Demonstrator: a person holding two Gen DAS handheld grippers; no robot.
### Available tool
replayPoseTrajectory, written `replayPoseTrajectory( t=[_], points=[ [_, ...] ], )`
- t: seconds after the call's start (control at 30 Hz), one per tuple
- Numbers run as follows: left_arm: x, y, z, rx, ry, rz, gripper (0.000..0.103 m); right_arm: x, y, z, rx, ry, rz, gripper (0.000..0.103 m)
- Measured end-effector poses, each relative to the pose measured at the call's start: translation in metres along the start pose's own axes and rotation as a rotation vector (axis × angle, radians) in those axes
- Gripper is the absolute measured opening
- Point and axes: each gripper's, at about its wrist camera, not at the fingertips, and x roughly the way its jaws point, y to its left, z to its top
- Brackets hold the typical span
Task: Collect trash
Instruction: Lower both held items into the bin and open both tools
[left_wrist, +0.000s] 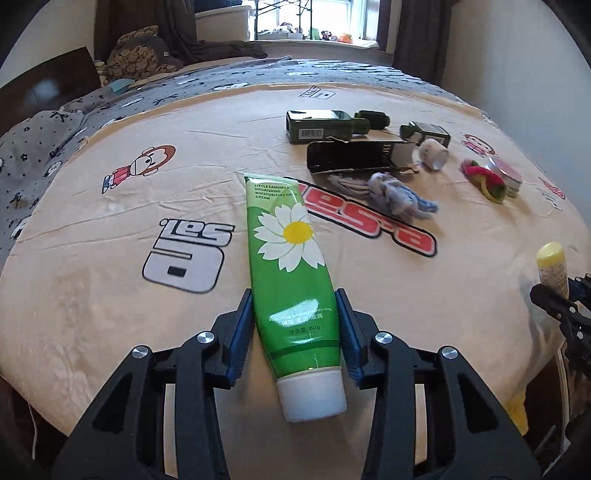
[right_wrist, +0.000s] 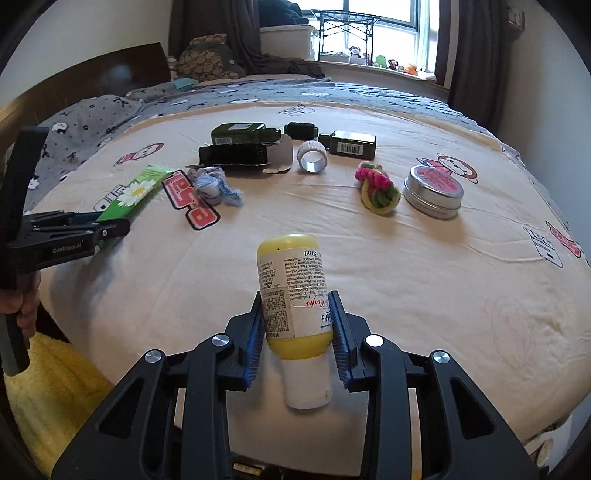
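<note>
Green hand-cream tube (left_wrist: 291, 280) sits pinched in my left gripper (left_wrist: 295, 306) at lower centre, cap toward me, above the bed (left_wrist: 92, 295). My right gripper (right_wrist: 297, 314) clamps a yellow bottle (right_wrist: 291, 291). More litter lies across the upper frame, including a round tin (right_wrist: 434, 192).

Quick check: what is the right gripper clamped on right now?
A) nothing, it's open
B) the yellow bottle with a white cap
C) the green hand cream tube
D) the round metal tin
B: the right gripper pads press both sides of the yellow bottle, cap toward the camera.
</note>
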Motion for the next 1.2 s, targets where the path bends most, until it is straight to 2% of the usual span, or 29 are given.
replayPoseTrajectory(
  t=[0.27, 0.5, 0.83, 1.2],
  points=[
    [-0.083, -0.045, -0.057, 0.079, -0.114, -0.092, 0.040, -0.049, 0.011, -0.039, 0.002, -0.039, 0.021, 0.034],
    [-0.109, -0.076, -0.108, 0.137, -0.088, -0.175, 0.040, -0.069, 0.019, -0.073, 0.011, -0.029, 0.020, 0.034],
    [-0.078, -0.098, -0.171, 0.192, 0.077, -0.223, 0.040, -0.034, 0.025, -0.120, 0.044, 0.135, 0.020, 0.034],
    [-0.015, -0.107, -0.204, 0.221, 0.265, -0.230, 0.035, 0.025, 0.045, -0.161, 0.057, 0.323, 0.054, 0.034]
  ],
)
